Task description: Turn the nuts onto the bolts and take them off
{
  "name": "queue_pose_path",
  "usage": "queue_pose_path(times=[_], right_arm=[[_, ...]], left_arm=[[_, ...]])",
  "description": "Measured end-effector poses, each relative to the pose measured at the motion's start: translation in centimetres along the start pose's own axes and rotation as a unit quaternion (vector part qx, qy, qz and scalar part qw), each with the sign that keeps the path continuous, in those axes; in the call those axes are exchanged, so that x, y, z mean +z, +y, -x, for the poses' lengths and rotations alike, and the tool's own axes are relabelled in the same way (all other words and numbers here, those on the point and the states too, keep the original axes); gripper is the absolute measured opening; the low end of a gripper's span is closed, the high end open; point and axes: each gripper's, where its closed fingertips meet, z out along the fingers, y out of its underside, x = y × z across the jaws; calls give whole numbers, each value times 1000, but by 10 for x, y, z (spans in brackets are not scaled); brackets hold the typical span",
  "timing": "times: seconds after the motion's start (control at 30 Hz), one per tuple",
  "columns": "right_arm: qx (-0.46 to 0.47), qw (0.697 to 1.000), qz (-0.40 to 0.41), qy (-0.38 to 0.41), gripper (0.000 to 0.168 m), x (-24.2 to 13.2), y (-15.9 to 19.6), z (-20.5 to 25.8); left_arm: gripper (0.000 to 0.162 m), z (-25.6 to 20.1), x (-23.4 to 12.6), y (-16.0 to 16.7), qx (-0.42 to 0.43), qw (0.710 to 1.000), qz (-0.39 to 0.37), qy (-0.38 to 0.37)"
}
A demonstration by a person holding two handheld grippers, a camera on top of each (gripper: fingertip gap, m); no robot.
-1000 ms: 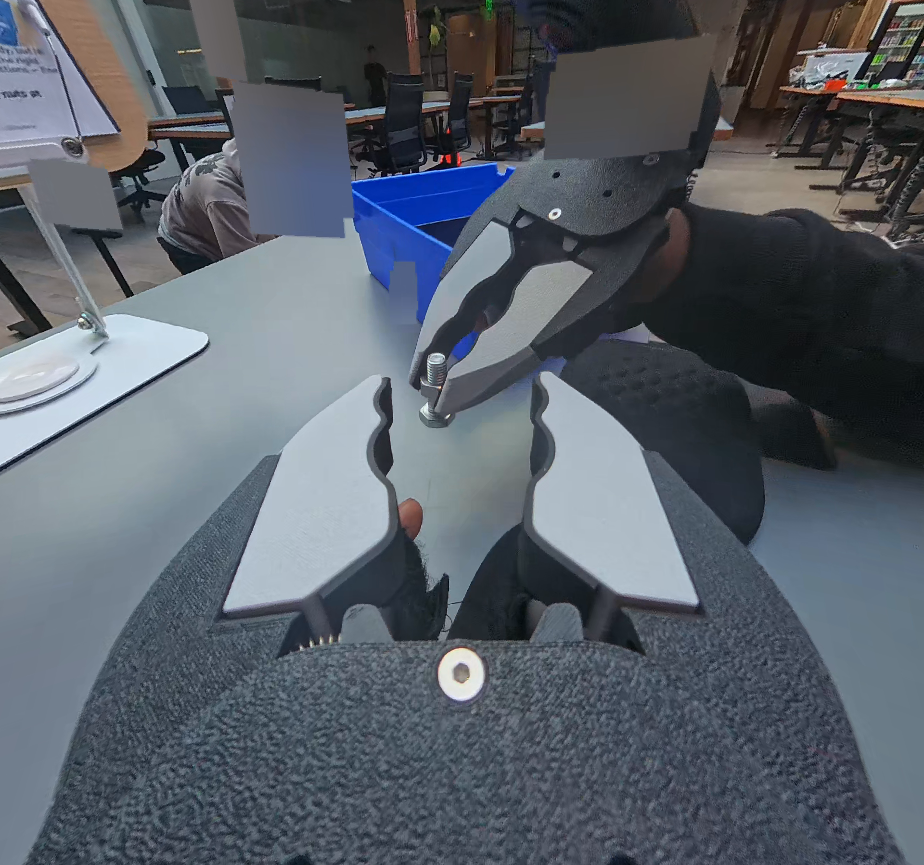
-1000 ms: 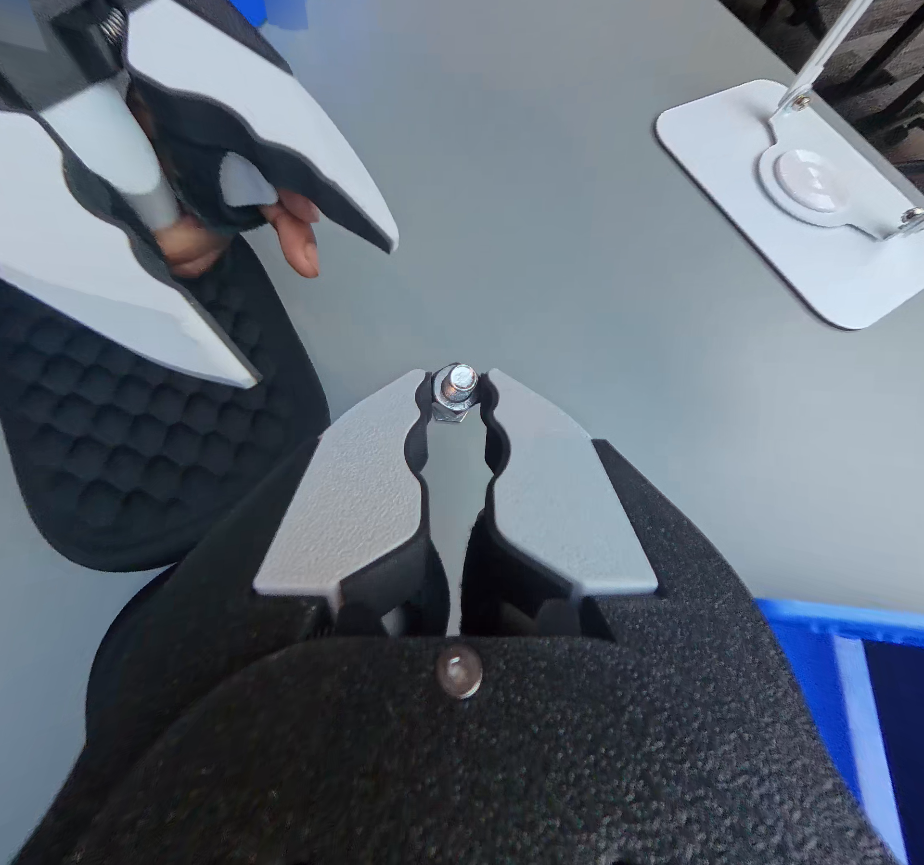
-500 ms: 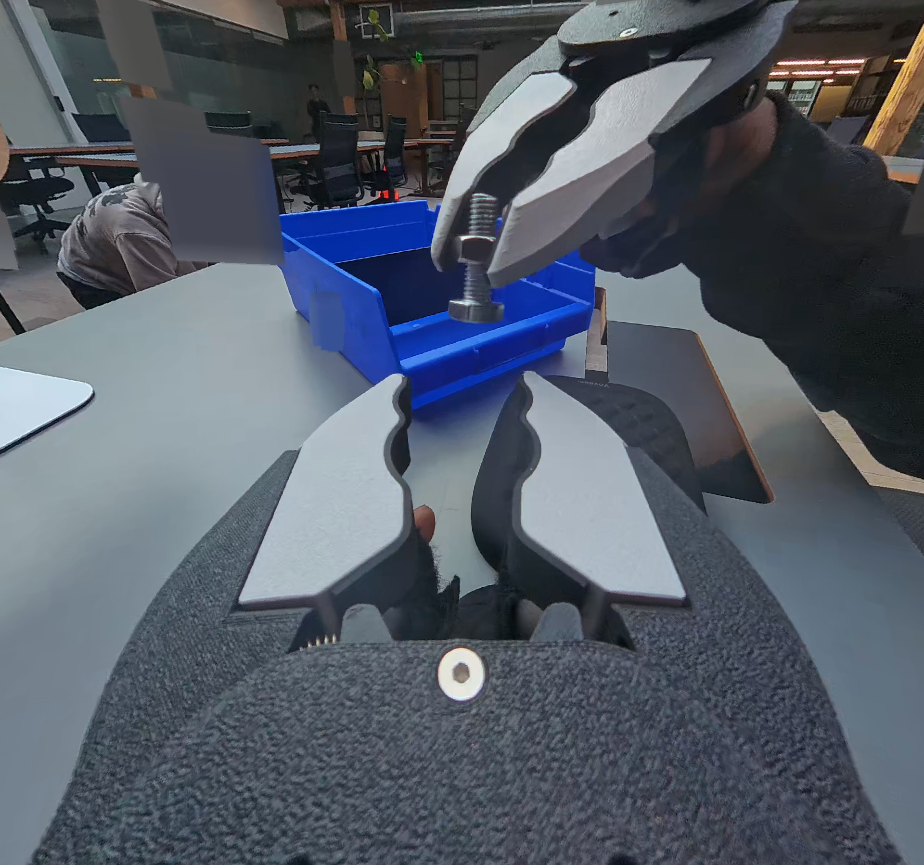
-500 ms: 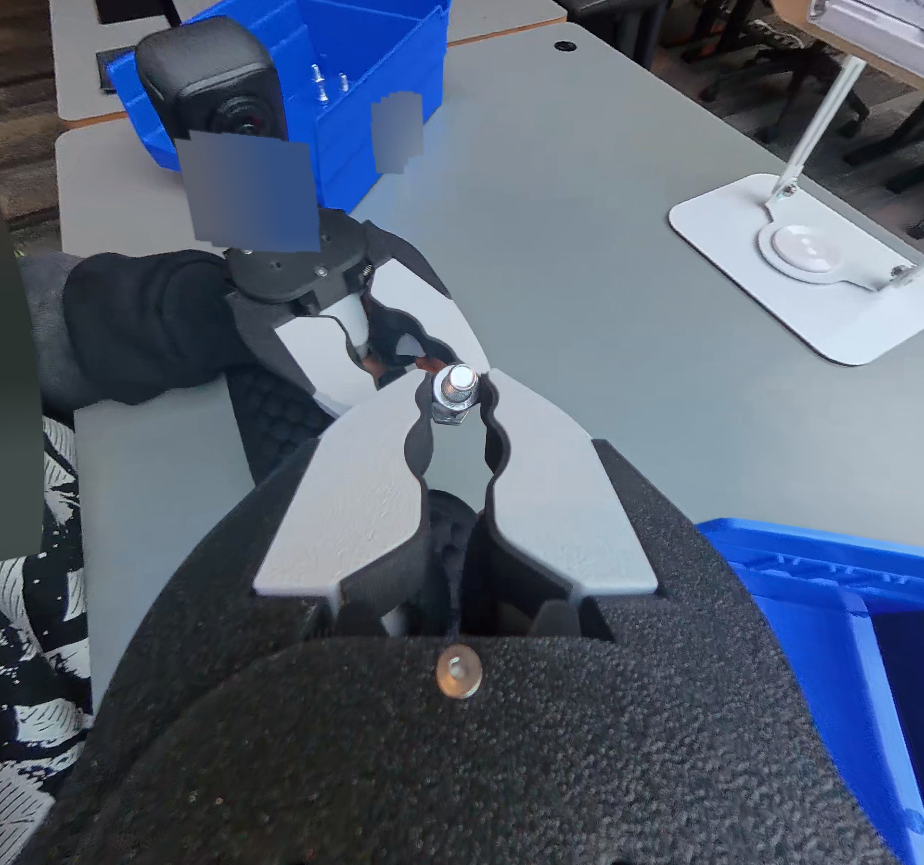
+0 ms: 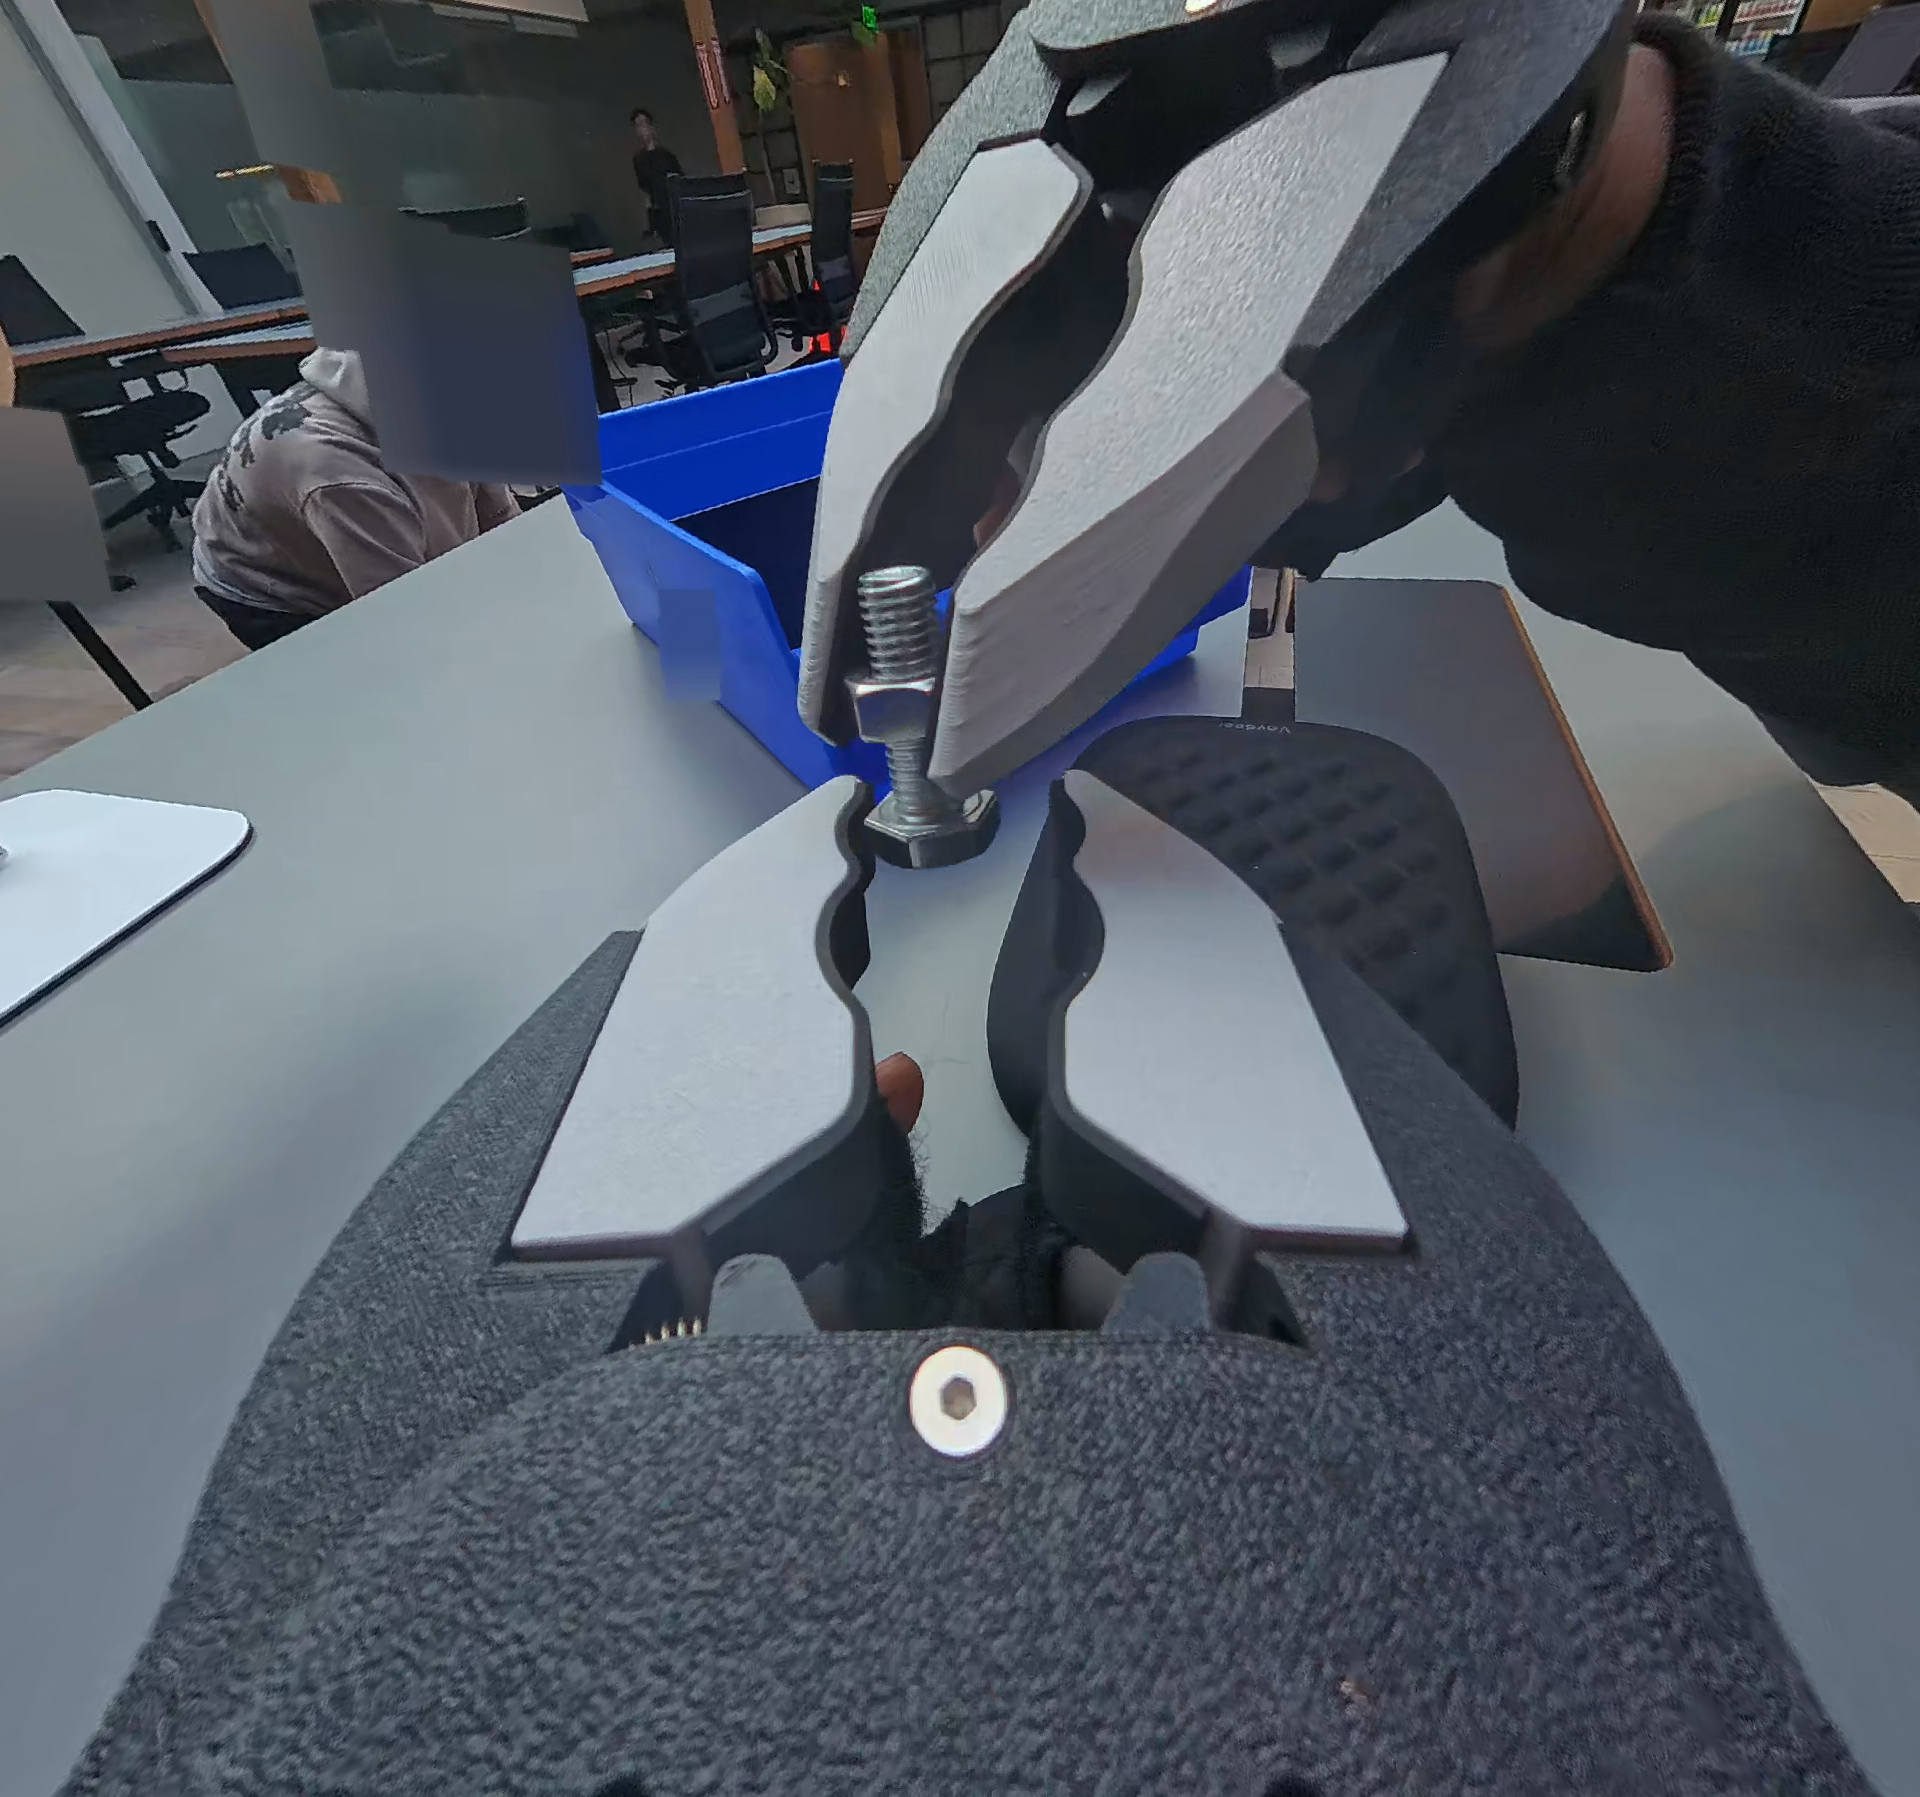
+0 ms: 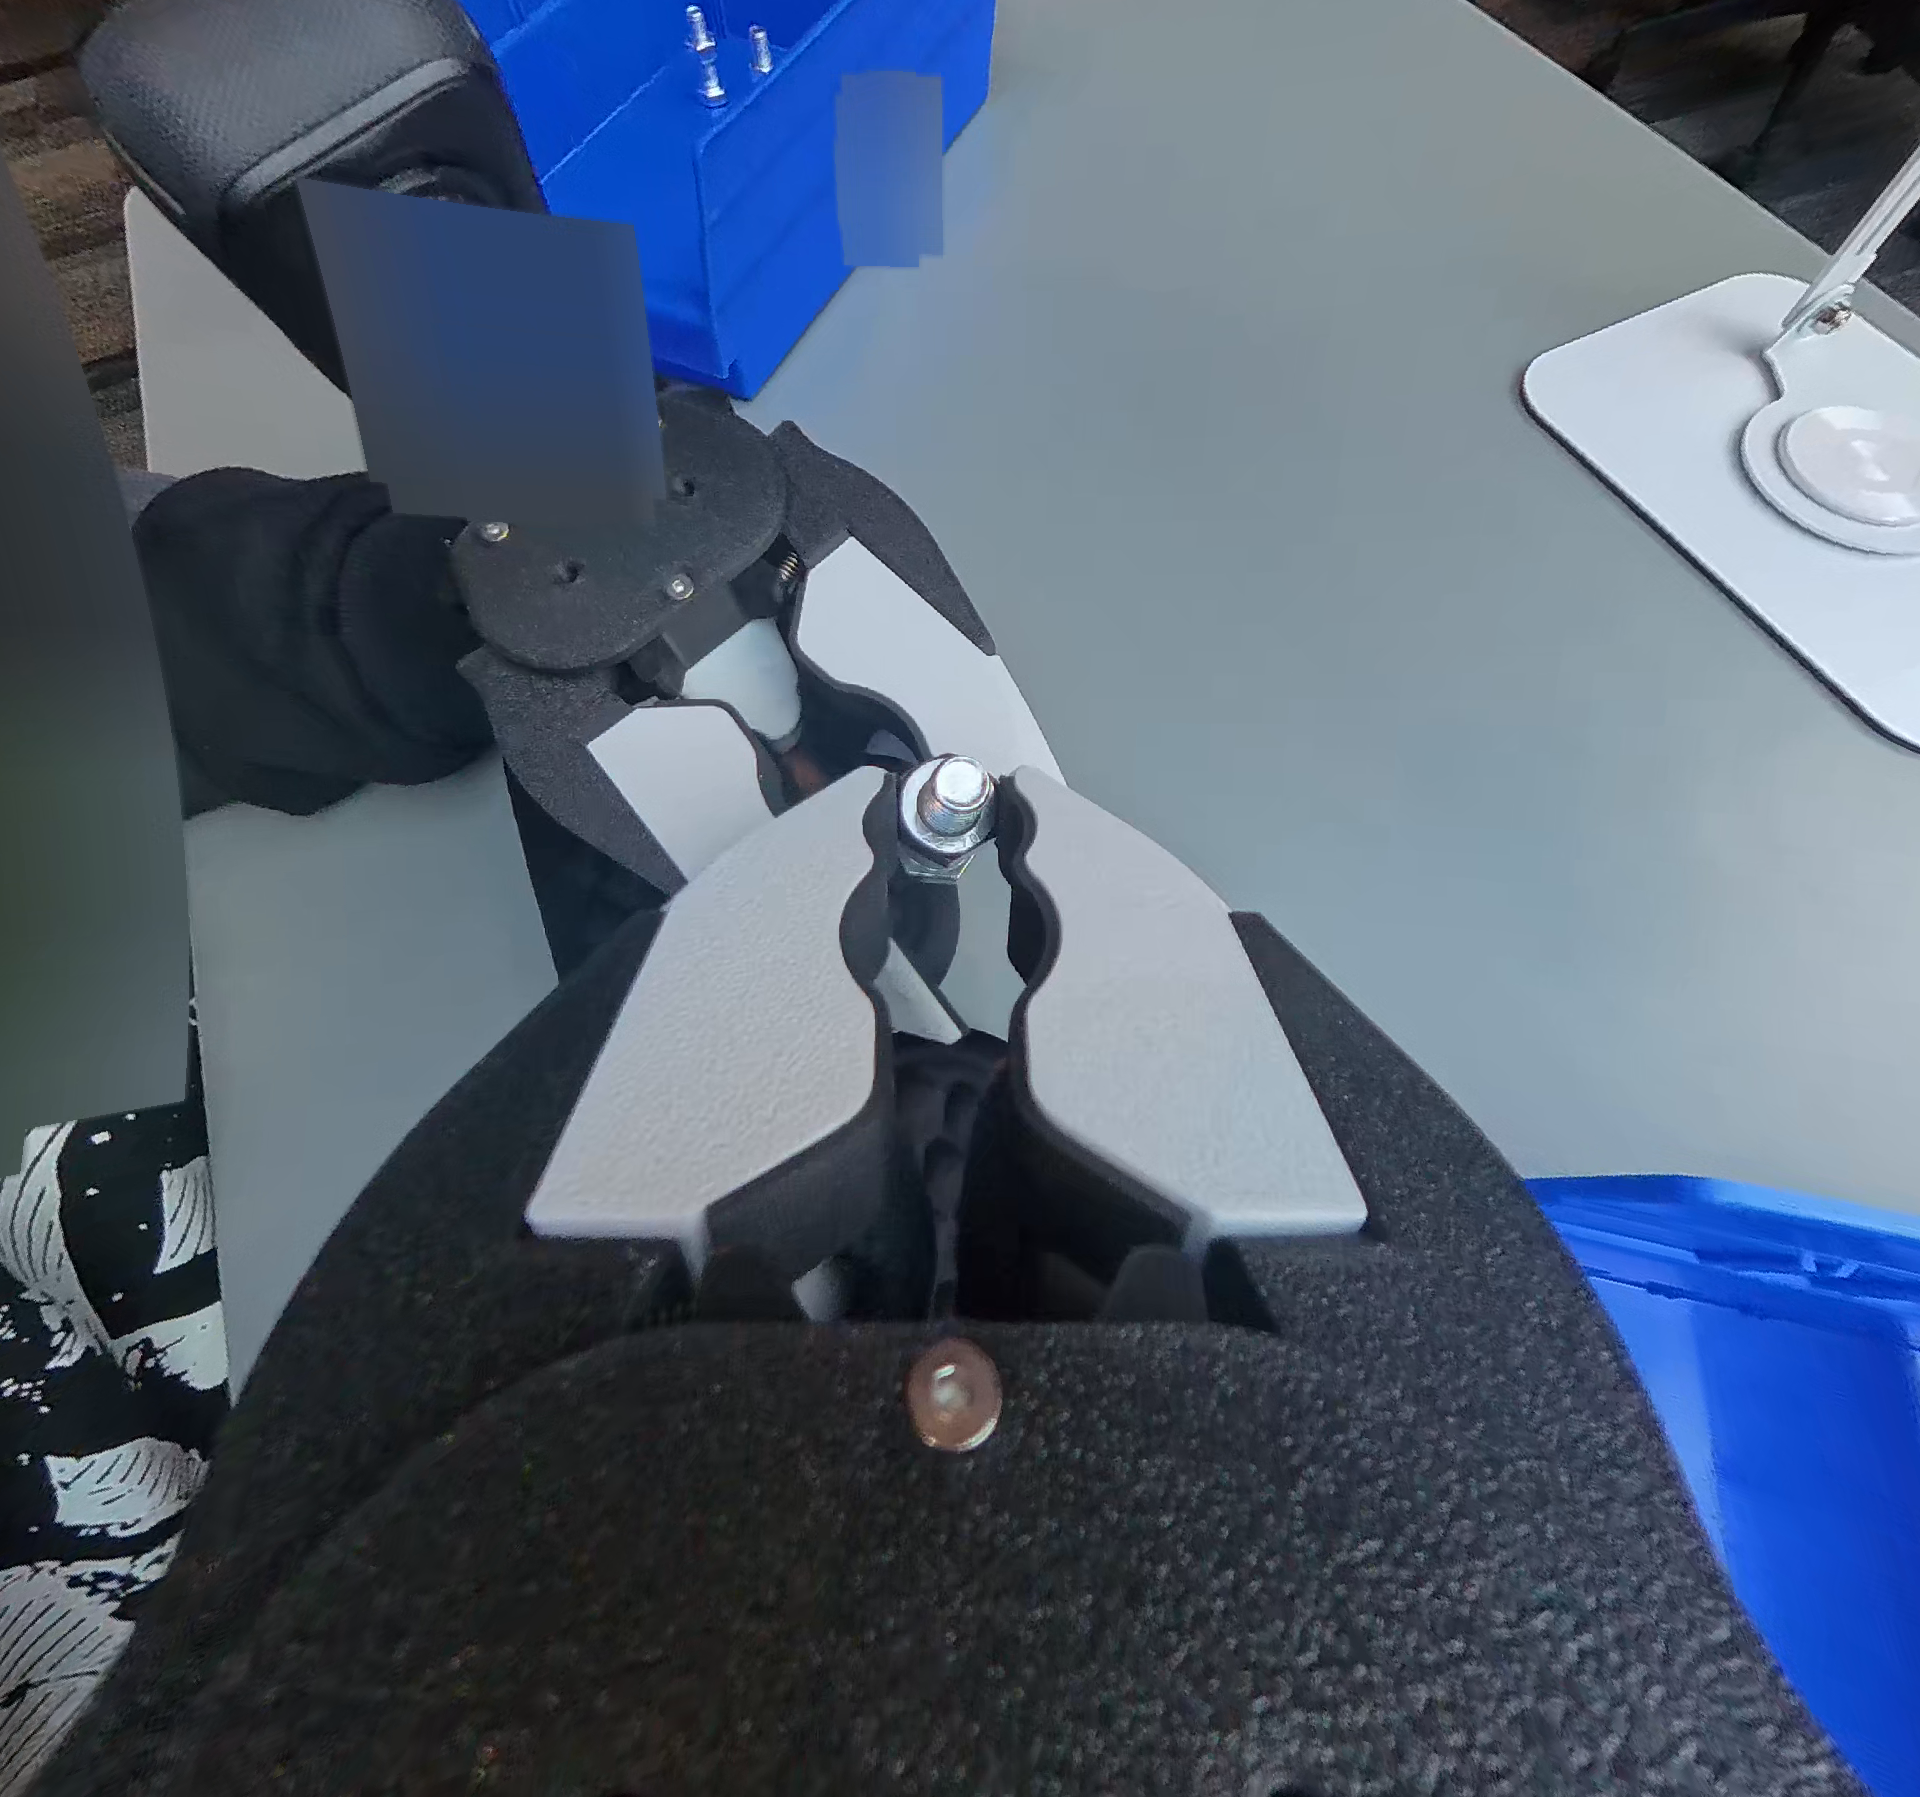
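— Gripping what, exactly, was the right gripper (image 6: 951, 817)?

— The nut (image 5: 891, 705), clamped between its 2 grey fingertips (image 5: 992, 677). That nut sat partway along the threads of 1 bolt (image 5: 906, 708), which hung upright with its hex head downward and clear of the worktop (image 5: 416, 864).

— And the left gripper (image 5: 951, 817)?

— Its jaws stood apart with nothing between them. The tip of its left finger (image 5: 821, 838) was just beside the bolt head; whether it touched, I could not tell.

— What lay around them?

— Under the left gripper's right finger lay a black dimpled pad (image 5: 1351, 874), near the worktop's right edge. Beyond the bolt stood a blue bin (image 5: 717, 542), toward the far edge. The right wrist view showed another blue bin (image 6: 821, 64) with a few small bolts (image 6: 717, 59) inside, and a blue rim (image 6: 1714, 1259) at the lower right.

— Anything else?

— A white stand base (image 6: 1662, 459) rested near the worktop's edge, well apart from both grippers. A person in a pale hooded top (image 5: 301, 500) sat beyond the worktop's far side.
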Motion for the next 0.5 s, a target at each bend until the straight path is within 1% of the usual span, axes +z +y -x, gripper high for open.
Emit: queue_pose_path(times=[0.07,0.17,0.33,0.5], right_arm=[[-16,1000,0,-1,17,-1,0,1],[-37,999,-5,-5,17,-2,0,2],[-52,999,8,-5,17,0,4,3],[-97,995,7,-12,17,0,3,7]], left_arm=[[29,1,-1,-1,-5,1000,-4,0],[29,1,-2,-1,-16,1000,-4,4],[27,0,-2,-2,-12,1000,-7,8],[26,-4,-3,-3,-11,1000,-11,21]])
